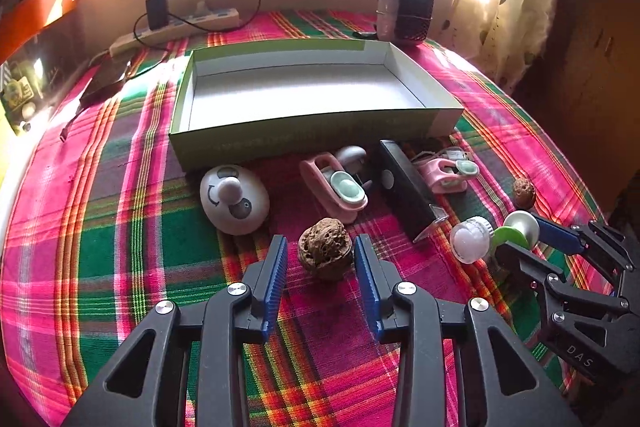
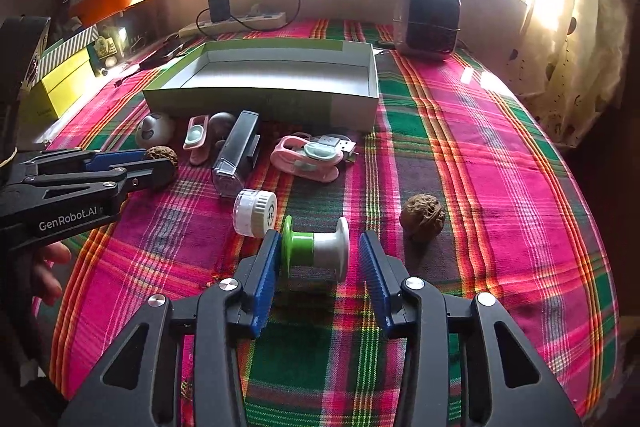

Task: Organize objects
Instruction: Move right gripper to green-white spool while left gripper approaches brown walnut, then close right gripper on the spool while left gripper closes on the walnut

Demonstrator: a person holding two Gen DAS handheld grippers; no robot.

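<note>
Plaid tablecloth [image 1: 120,187] holds an empty box [image 1: 280,135]; left gripper [image 1: 321,253] open around a walnut [image 1: 326,249], right gripper [image 2: 320,255] open around a spool [image 2: 316,247].

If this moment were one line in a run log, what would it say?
left tool: open around walnut, not gripping | right tool: open around green-white spool, not gripping | box: empty
</note>
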